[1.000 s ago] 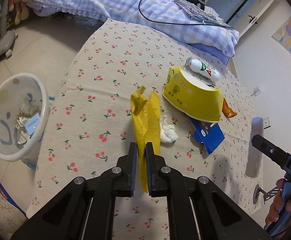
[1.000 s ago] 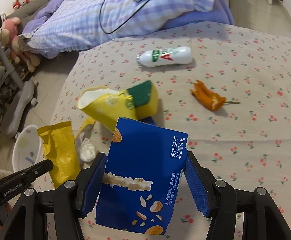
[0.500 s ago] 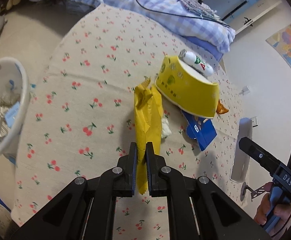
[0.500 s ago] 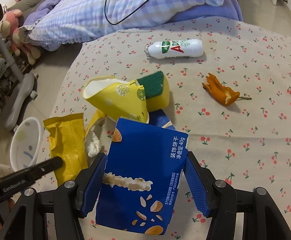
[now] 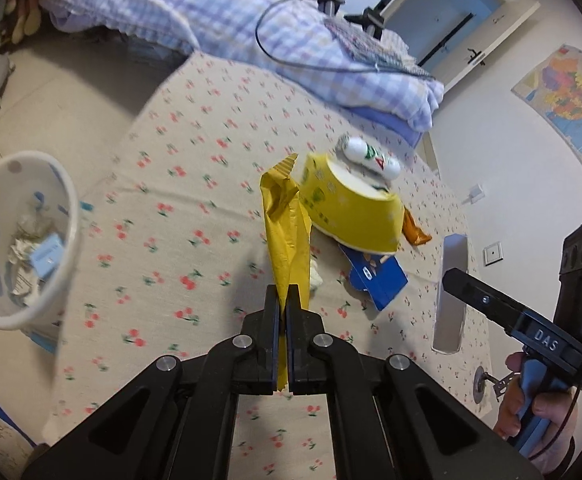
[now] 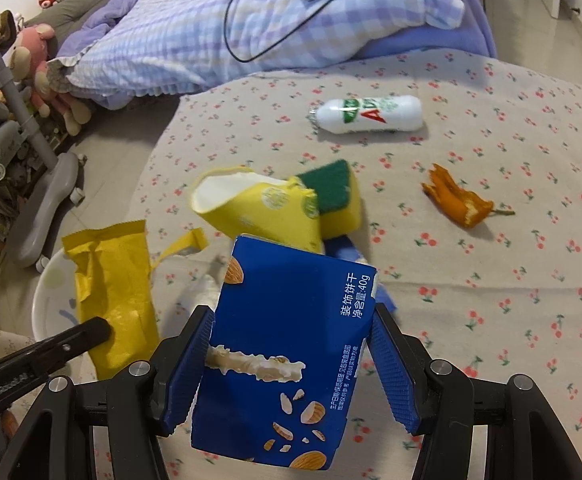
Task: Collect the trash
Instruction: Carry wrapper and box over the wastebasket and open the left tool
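Observation:
My left gripper is shut on a yellow snack wrapper and holds it above the cherry-print table; the wrapper also shows in the right wrist view. My right gripper is shut on a blue biscuit box. On the table lie a crushed yellow paper bowl, a green and yellow sponge, a white bottle, an orange peel, a white tissue and a second piece of blue box.
A white bin with paper scraps stands on the floor left of the table. A bed with a checked quilt and a black cable lies behind. A grey stand and soft toys are at the far left.
My left gripper has lifted and swung with the wrapper, bringing the bin back into view at left. My right gripper still holds the box, raised a little.

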`<state>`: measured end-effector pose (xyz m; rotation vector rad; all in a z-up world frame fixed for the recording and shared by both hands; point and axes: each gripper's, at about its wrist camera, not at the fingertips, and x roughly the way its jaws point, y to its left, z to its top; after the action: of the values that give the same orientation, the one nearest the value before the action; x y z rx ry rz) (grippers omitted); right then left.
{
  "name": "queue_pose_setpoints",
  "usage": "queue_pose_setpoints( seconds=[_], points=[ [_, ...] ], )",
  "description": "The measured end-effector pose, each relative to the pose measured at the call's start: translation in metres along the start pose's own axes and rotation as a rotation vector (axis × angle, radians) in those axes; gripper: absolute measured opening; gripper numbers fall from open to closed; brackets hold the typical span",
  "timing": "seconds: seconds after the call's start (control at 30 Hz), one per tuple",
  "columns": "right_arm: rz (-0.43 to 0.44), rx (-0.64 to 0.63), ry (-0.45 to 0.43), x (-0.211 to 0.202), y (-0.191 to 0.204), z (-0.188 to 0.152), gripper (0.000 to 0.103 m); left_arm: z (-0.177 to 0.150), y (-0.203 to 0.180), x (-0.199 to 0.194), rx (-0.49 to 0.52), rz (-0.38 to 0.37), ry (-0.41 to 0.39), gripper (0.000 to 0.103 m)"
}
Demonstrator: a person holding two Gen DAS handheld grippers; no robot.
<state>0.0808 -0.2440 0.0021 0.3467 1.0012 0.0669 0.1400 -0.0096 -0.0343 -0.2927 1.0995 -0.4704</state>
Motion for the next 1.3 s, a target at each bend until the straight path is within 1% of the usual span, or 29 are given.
queue_pose_setpoints(
  seconds=[0.2,0.37,0.5,0.83,0.97,1.07,1.13,1.17,1.2,1.23,1.27,1.3],
  points=[
    [0.031,-0.033,0.003,0.011,0.030,0.004,0.066,0.004,0.025,-0.023,0.006,0.083,-0.056,0.001],
    [0.059,-0.068,0.013,0.025,0.058,0.005,0.066,0.005,0.060,-0.041,-0.017,0.151,-0.088,0.001],
    [0.073,-0.102,0.022,0.038,0.082,0.006,0.066,0.005,0.096,-0.053,-0.057,0.208,-0.107,0.001],
    [0.120,-0.165,0.030,0.066,0.137,0.006,0.066,0.006,0.168,-0.069,-0.148,0.297,-0.114,0.002],
    [0.145,-0.185,0.035,0.078,0.157,0.006,0.066,0.008,0.179,-0.071,-0.155,0.322,-0.112,0.002],
    [0.156,-0.202,0.043,0.087,0.169,0.004,0.066,0.007,0.188,-0.073,-0.173,0.342,-0.093,0.004],
    [0.164,-0.210,0.047,0.091,0.174,0.003,0.066,0.006,0.195,-0.070,-0.188,0.374,-0.053,0.010],
    [0.166,-0.213,0.049,0.094,0.177,0.002,0.066,0.004,0.198,-0.070,-0.193,0.388,-0.039,0.029],
    [0.170,-0.219,0.052,0.097,0.182,0.002,0.066,0.002,0.203,-0.069,-0.204,0.412,-0.025,0.064],
    [0.174,-0.222,0.053,0.100,0.185,0.002,0.066,0.000,0.205,-0.069,-0.210,0.432,-0.021,0.080],
    [0.177,-0.226,0.055,0.102,0.189,0.002,0.066,-0.003,0.207,-0.070,-0.213,0.453,-0.026,0.093],
    [0.181,-0.229,0.058,0.105,0.193,0.002,0.066,-0.005,0.210,-0.074,-0.213,0.477,-0.045,0.093]
  ],
)
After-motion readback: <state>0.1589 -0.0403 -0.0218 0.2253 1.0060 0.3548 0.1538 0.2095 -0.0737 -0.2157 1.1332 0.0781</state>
